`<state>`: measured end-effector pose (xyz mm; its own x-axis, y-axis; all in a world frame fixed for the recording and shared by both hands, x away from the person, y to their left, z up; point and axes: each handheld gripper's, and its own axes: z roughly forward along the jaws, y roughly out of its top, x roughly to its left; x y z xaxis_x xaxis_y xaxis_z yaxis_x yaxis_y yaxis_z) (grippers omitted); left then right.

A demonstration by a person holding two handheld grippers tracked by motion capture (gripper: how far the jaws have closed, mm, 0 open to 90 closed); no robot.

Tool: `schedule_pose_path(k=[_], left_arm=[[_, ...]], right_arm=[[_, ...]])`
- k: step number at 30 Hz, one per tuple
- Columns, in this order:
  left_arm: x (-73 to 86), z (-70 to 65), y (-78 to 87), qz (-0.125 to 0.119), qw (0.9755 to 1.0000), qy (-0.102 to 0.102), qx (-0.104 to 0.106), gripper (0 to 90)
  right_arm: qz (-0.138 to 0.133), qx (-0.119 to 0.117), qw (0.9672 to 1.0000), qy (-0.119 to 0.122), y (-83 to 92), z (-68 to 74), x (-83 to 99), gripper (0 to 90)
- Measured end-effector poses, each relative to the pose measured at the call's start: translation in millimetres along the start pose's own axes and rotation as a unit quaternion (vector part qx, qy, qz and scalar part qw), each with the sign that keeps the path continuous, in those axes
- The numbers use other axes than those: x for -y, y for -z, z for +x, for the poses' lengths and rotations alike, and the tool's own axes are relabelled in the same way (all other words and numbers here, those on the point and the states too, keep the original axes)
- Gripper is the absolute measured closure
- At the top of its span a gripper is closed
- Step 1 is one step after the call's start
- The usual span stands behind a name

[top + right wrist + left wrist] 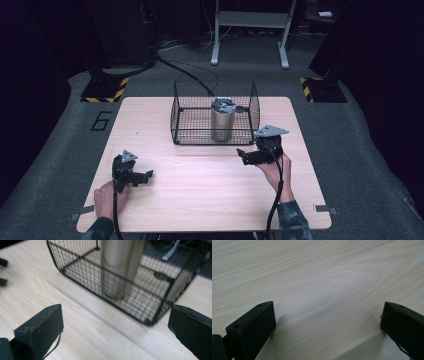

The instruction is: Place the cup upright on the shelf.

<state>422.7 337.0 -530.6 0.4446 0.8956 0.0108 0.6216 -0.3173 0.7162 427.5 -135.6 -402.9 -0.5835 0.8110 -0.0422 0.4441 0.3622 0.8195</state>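
Tumbler stands upright inside the basket, 12 o'clock on the worktop. Right claw is spread wide just outside it; left claw spread too, at 8. Reaching in low could snag mesh and drag the basket.

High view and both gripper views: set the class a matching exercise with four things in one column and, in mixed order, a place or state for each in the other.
Things:
1. metal tumbler
2. wire basket
3. left gripper
4. right gripper

Places or states:
A. open, low over bare table near the front left
B. stands upright inside the basket
C. open, just in front of the basket's right corner
D. sits at the far middle of the table

Pairs: 1-B, 2-D, 3-A, 4-C
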Motion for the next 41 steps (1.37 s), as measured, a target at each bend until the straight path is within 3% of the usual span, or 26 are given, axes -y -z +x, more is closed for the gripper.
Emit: schedule_pose_path(k=[4, 5, 8, 9, 10, 19, 22, 25, 31, 41], left_arm=[[0.0, 0.0, 0.0, 0.000, 1.0000, 0.000, 0.000, 0.0], [0.0, 0.0, 0.0, 0.000, 1.0000, 0.000, 0.000, 0.0], [0.0, 0.1, 0.0, 0.000, 1.0000, 0.000, 0.000, 0.0], [0.0, 0.1, 0.0, 0.000, 1.0000, 0.000, 0.000, 0.0], [0.0, 0.0, 0.0, 0.000, 1.0000, 0.000, 0.000, 0.0], [0.0, 0.1, 0.0, 0.000, 1.0000, 0.000, 0.000, 0.0], [-0.1, 0.1, 0.0, 0.000, 1.0000, 0.000, 0.000, 0.0], [0.0, 0.1, 0.0, 0.000, 1.0000, 0.000, 0.000, 0.0], [0.0, 0.1, 0.0, 0.000, 1.0000, 0.000, 0.000, 0.0], [0.0, 0.1, 0.0, 0.000, 1.0000, 0.000, 0.000, 0.0]], right_arm=[[0.024, 0.006, 0.9996, -0.015, -2.8, -5.7, 31.2, 0.0], [0.024, 0.006, 0.9996, -0.015, -2.8, -5.7, 31.2, 0.0], [0.036, 0.011, 0.9986, -0.037, -7.3, -11.9, 59.5, 0.0], [0.036, 0.011, 0.9986, -0.037, -7.3, -11.9, 59.5, 0.0], [0.044, 0.015, 0.9979, -0.045, -9.6, -15.2, 72.8, 0.0], [0.066, 0.023, 0.9940, -0.084, -14.3, -20.6, 119.6, 0.0], [0.068, 0.030, 0.9936, -0.085, -13.2, -22.0, 126.3, 0.0], [0.075, 0.051, 0.9931, -0.074, -11.0, -23.8, 138.0, 0.0], [0.074, 0.068, 0.9914, -0.083, -6.4, -26.5, 150.9, 0.0], [0.081, 0.059, 0.9918, -0.080, -8.0, -26.7, 151.3, 0.0]])
